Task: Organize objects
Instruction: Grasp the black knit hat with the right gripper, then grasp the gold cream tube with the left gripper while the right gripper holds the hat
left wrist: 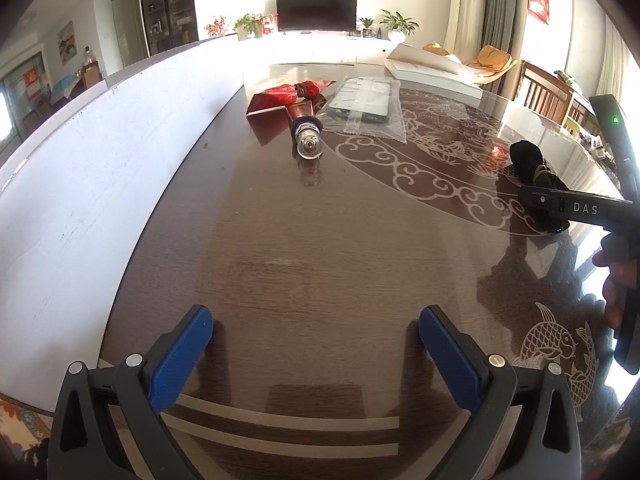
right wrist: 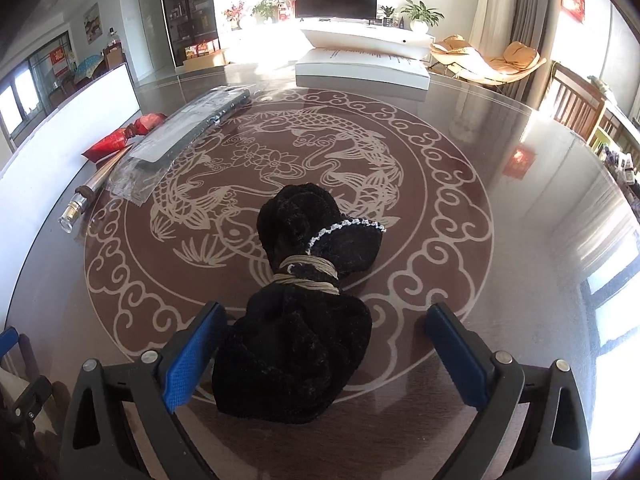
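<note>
The right tongs (right wrist: 324, 344) gape wide around the black velvet pouch (right wrist: 296, 320) at lower centre, unpressed, while the left tongs (left wrist: 316, 344) hang open over bare tabletop (left wrist: 300, 240), apparently waiting

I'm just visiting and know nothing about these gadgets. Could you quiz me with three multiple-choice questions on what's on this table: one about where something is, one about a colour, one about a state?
1. Where does the black velvet pouch lie?
A. Between the right gripper's fingers
B. On the white box
C. Under the clear plastic bag

2. What colour are the gripper pads?
A. Red
B. Blue
C. Green

3. How does the left gripper stand?
A. Shut on the bottle
B. Shut on the pouch
C. Open, nothing between its fingers

Answers: 1 A, the pouch sits on the table between the spread fingers in the right wrist view. 2 B, both pads are blue. 3 C, only bare tabletop shows between its fingers.
</note>
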### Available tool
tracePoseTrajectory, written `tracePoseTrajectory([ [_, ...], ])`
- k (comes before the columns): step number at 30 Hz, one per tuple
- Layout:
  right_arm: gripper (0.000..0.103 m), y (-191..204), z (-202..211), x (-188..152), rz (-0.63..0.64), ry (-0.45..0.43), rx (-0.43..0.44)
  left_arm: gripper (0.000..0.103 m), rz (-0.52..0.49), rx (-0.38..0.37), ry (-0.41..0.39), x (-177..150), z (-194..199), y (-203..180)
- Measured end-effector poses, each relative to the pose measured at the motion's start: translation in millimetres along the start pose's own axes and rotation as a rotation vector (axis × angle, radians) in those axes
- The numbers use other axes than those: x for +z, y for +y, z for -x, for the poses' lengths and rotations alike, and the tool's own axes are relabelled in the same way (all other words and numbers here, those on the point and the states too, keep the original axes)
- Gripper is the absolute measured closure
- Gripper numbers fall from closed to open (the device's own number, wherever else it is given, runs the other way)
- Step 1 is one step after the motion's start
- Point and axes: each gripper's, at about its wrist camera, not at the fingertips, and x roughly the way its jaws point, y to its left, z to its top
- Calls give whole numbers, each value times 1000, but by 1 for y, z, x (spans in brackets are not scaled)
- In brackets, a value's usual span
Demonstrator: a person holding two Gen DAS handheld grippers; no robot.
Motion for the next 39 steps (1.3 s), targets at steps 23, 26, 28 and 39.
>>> tracePoseTrajectory([
  [23, 0, 0, -1, -1, -3, 0, 2, 0, -30, -29, 36, -2, 4, -6],
  [26, 0, 0, -1, -2, -2, 0, -1, 0, -9, -38, 57, -1, 5, -3],
  [28, 0, 0, -1, -2, -3, 0, -1, 0, 52, -78, 53, 2, 7, 3],
  [39, 0, 0, -1, -2, -2, 0, -1, 23, 158, -54, 16, 107, -58, 24],
])
